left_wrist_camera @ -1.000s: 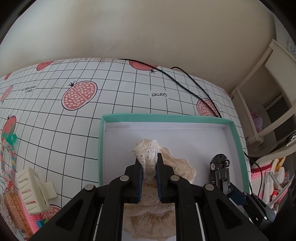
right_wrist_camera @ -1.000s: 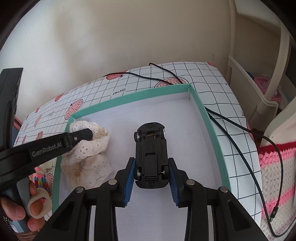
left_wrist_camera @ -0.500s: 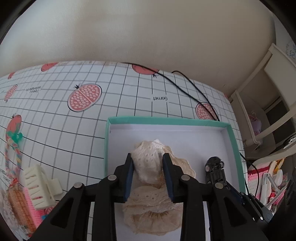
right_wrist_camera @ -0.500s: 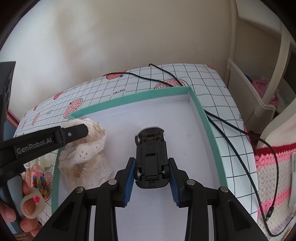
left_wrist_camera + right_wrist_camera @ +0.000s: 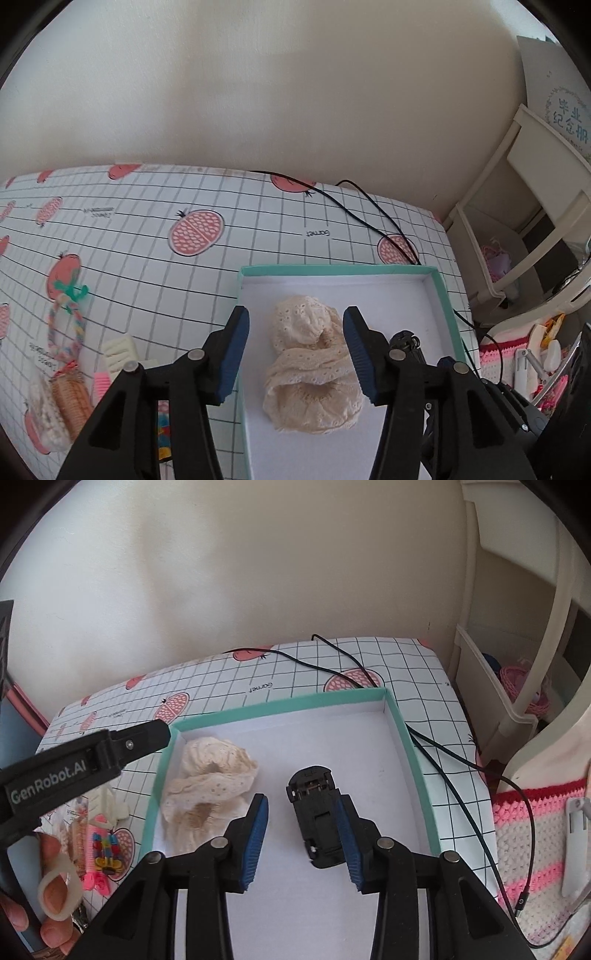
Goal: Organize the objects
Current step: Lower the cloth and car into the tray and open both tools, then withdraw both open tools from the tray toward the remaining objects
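Lace cloth (image 5: 312,369) sits bunched up inside the teal-rimmed box (image 5: 332,270), and from the left wrist camera the left hand-held gripper (image 5: 295,354) hangs over it with its blue pads spread wide, one on each side of the cloth, not pinching anything. This view is the only one that shows the stuff left of the box properly: a braided pastel ring with a green bow (image 5: 66,317), a cream hair claw clip (image 5: 118,352) and some pink bits beside it. The toy car (image 5: 406,341) is mostly hidden behind the right finger here.

Right wrist camera gives the car (image 5: 317,819) in full, black, lying belly-up on the white box floor, just right of the cloth (image 5: 210,779). The right hand-held gripper (image 5: 301,838) is open too; its right pad looks to be against the car's side, the left pad is clear of it, so nothing is gripped. You also get the person's fingers (image 5: 55,886) at the lower left.

Tabletop (image 5: 147,229) has a white grid cover with pink fruit prints, a black cable (image 5: 461,764) trails across it, cream wall behind, white shelves (image 5: 524,206) off to the right.
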`<state>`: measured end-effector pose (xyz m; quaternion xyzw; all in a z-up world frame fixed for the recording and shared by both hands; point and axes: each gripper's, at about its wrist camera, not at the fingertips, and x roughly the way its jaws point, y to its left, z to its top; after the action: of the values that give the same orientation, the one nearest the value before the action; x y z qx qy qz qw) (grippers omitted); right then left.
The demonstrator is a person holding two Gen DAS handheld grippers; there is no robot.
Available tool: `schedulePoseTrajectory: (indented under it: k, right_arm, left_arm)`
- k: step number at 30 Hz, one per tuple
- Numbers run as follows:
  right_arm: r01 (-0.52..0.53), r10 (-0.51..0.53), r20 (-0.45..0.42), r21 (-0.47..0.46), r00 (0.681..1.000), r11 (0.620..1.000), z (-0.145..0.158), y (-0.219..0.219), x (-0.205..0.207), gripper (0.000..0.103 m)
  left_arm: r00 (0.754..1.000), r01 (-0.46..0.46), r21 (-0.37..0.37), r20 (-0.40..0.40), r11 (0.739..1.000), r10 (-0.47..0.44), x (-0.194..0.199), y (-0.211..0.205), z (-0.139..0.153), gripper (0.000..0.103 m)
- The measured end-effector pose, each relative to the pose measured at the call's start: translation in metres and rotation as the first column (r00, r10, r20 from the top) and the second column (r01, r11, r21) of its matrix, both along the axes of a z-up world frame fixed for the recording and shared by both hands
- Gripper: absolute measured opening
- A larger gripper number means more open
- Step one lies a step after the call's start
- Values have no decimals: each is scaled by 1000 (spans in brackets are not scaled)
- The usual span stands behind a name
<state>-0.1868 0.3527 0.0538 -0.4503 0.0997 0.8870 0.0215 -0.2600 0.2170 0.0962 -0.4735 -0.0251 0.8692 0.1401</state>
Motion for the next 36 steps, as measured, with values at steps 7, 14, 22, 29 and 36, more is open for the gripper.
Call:
schedulePoseTrajectory:
  k: [7, 14, 22, 29, 36]
  right_arm:
    - [12, -12, 5, 3, 1000, 1000, 0, -1, 0, 42]
    - [36, -36, 15, 2, 999, 999, -5, 4, 0, 65]
    - [45, -45, 5, 6, 999, 999, -7, 4, -2, 89]
    - [42, -43, 6, 20, 999, 999, -13, 1, -7, 103]
    - [50, -50, 6, 29, 999, 998, -18, 1, -10, 103]
  left_arm:
    - [1000, -21, -23, -8, 1000, 21, 6, -6, 0, 73]
    - [995, -94, -47, -23, 994, 93, 7, -24, -7, 94]
    - [987, -160, -69, -25, 985, 159, 7, -40, -18, 96]
    - [983, -186, -86, -18, 979, 185, 4, -48, -28, 96]
    - [980, -198, -94, -5, 976, 198, 0, -53, -37, 96]
